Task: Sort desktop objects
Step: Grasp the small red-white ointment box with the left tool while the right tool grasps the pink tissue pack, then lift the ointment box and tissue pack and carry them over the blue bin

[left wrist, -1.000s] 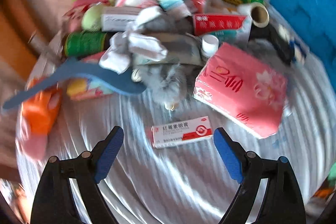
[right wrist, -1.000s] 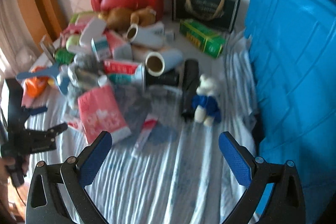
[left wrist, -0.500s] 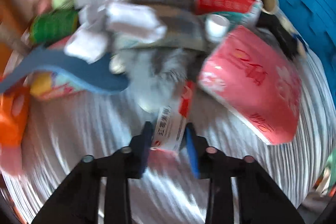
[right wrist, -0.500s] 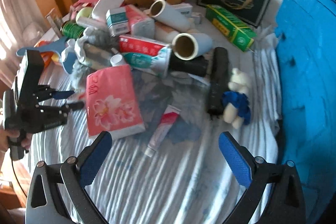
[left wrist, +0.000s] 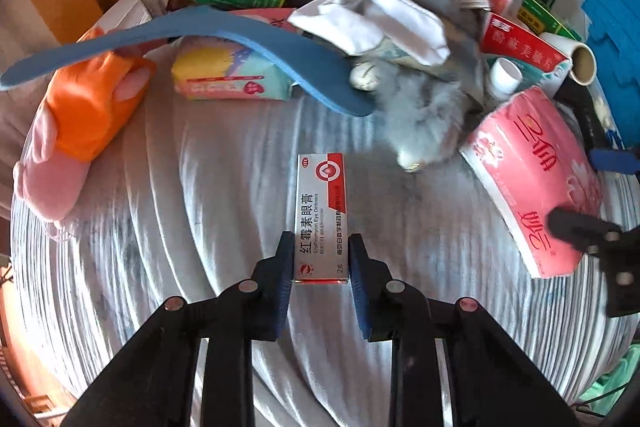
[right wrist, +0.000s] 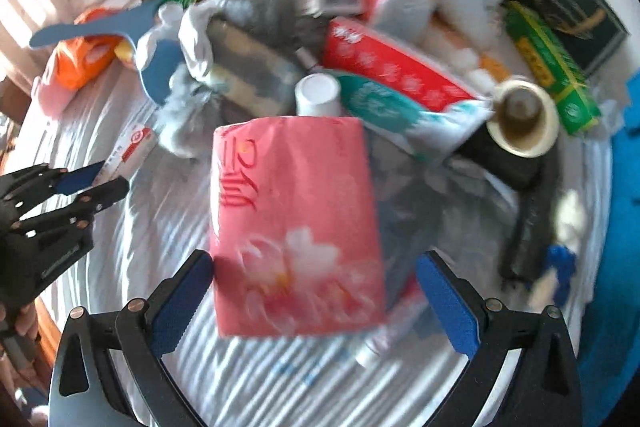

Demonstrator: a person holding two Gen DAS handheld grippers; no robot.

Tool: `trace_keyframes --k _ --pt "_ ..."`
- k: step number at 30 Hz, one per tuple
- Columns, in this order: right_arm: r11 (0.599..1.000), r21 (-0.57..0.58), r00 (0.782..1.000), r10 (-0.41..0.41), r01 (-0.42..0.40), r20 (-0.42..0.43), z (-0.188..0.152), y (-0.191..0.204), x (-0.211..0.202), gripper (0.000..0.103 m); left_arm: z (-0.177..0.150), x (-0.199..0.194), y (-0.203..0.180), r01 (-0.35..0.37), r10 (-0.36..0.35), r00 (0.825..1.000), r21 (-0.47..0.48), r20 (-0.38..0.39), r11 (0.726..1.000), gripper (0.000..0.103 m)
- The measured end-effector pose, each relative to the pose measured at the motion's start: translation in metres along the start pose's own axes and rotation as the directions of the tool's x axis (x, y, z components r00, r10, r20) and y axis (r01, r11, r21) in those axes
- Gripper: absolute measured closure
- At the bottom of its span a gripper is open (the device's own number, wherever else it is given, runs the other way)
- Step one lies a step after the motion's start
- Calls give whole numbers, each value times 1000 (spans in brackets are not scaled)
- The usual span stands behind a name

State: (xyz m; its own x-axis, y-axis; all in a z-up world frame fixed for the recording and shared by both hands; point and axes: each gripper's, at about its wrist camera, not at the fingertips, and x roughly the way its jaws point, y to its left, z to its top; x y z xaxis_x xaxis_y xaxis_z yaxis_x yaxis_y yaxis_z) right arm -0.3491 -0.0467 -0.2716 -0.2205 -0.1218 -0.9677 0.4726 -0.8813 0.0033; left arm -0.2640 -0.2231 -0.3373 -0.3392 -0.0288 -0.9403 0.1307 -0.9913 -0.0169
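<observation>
We have left gripper (left wrist: 320, 259) fingers closing on ointment box (left wrist: 320, 215) near end: light, thin card, crushable. Right gripper (right wrist: 314, 291) released, straddling soft pink tissue pack (right wrist: 296, 223).

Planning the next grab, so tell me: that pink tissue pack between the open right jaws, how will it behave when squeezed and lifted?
The pink tissue pack looks soft-wrapped, so it will probably dent under the right gripper rather than resist. It seems bulky but likely light. Its glossy film may slip, and since it lies flat on the striped cloth, rolling seems unlikely.
</observation>
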Motion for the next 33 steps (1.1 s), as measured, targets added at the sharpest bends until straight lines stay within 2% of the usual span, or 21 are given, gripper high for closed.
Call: trace_keyframes --k 6,7,8,11,13,17,21,23,26,30,32,33 --pt "1000 -17 998 3 -4 -68 11 13 28 1 -9 -10 4 18 -17 999 -36 34 999 77" --pt "1000 -11 998 10 -11 -60 11 14 26 7 -10 -13 4 21 -19 999 -37 43 999 77" --pt "1000 -14 999 -3 3 -49 10 15 22 18 -12 -18 4 28 -26 998 -39 59 999 77" --pt "1000 -7 1000 12 -12 -28 6 15 9 19 -14 -30 4 50 -46 995 -39 91 998 77" --pt "1000 3 1000 20 -20 3 0 13 -6 19 -16 -42 1 55 -52 991 -28 126 998 77" --pt "999 36 995 36 -39 94 -16 7 -47 19 9 -76 15 71 -69 980 -4 188 997 77" --pt "996 84 978 8 -26 209 -36 -4 -98 19 16 -118 5 62 -71 964 43 256 997 77" --pt "993 118 963 -13 -19 271 -44 -17 -128 19 18 -142 -2 65 -83 953 70 291 995 77" --pt "984 175 927 -72 7 368 -62 -32 -176 19 20 -173 -24 81 -119 933 126 339 989 77" --pt "967 251 858 -157 34 490 -85 -58 -239 19 21 -201 -58 89 -163 902 196 400 976 77" --pt "959 283 824 -189 37 534 -97 -66 -264 19 23 -216 -78 106 -201 882 238 425 966 77" --pt "952 303 803 -207 35 558 -105 -72 -279 19 24 -227 -93 115 -229 867 270 443 956 77"
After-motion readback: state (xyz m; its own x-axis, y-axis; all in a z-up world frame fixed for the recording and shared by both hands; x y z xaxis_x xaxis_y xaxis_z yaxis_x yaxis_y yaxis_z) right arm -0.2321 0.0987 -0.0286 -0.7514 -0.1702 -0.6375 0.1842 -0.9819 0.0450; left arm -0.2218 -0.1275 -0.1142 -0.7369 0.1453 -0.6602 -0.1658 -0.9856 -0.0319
